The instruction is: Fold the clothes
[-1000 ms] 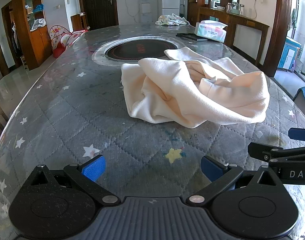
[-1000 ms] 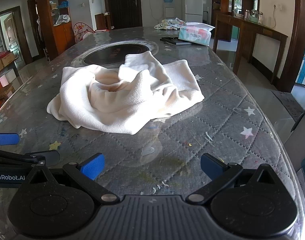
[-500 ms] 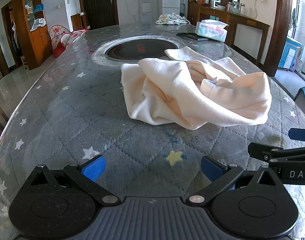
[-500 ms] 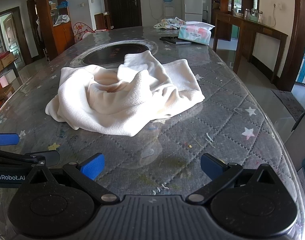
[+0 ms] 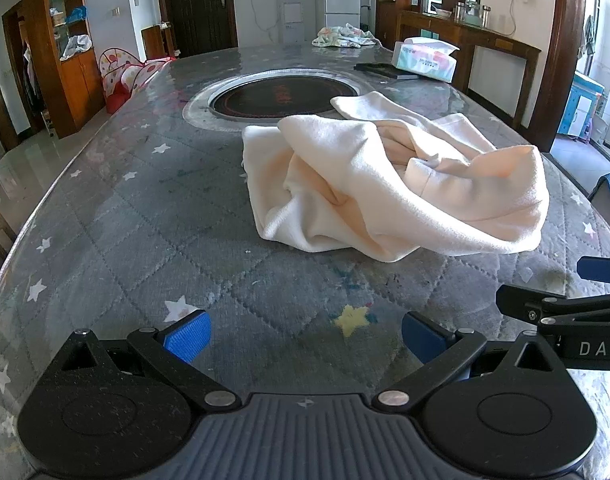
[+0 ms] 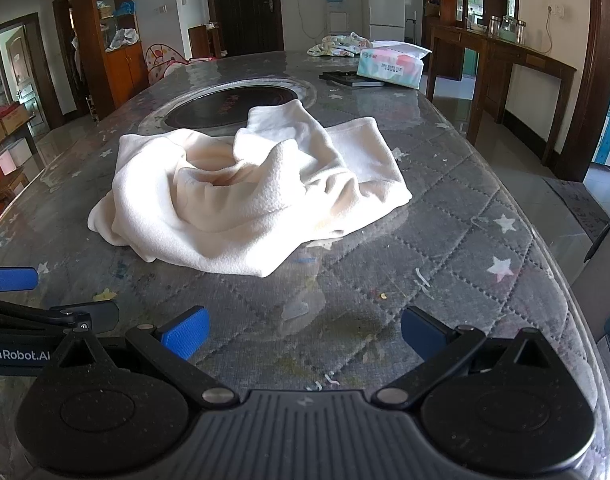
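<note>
Cream garment (image 5: 389, 184) slightly nearer than before, left gripper (image 5: 305, 336) and right gripper (image 6: 303, 334) jaws apart, empty

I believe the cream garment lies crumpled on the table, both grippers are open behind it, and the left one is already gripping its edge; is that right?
Not quite: the left gripper grips nothing. The left wrist view shows its fingers spread over bare table, short of the cream garment. The rest holds: the garment lies crumpled and the right gripper is open too.
</note>
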Available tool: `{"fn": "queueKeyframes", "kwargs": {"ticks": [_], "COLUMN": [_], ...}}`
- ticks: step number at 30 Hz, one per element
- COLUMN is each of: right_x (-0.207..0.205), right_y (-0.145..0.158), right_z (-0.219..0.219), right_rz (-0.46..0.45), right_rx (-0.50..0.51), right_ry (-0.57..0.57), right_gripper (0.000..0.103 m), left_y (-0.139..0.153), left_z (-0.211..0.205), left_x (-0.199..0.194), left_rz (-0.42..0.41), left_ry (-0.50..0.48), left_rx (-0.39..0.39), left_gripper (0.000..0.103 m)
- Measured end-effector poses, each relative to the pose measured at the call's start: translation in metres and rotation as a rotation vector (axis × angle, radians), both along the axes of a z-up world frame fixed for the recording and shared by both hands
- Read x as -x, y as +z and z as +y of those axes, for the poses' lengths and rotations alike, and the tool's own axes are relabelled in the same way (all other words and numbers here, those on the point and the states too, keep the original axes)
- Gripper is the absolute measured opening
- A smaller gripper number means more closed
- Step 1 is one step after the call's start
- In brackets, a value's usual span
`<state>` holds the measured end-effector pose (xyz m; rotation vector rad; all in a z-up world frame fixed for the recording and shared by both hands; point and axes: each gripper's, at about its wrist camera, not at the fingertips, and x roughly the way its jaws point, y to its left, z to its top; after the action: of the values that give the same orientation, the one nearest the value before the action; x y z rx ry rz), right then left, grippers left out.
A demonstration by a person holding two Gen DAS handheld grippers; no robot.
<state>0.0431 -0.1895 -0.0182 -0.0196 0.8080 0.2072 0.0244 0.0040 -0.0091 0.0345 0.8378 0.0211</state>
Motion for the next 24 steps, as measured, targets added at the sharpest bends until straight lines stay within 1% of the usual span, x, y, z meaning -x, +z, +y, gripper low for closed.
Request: {"fn": "queueKeyframes", "kwargs": {"ticks": [18, 24], "right_x": [-0.011, -0.018], "right_y": [-0.001, 0.011], "right_z": [0.001, -0.003], "right_rz": [-0.002, -0.025], "right_rx": [0.001, -0.037], "right_ry": [0.006, 0.018], "right_gripper": [0.103, 0.103], "left_y": [0.0, 0.014], "left_z": [0.001, 0.008], "left_x": [-0.011, -0.021], "left_rz": [0.003, -0.03], "left_ry": [-0.006, -0.014], "left_rx": [-0.003, 0.015], "left_gripper": [0.103, 0.103]}}
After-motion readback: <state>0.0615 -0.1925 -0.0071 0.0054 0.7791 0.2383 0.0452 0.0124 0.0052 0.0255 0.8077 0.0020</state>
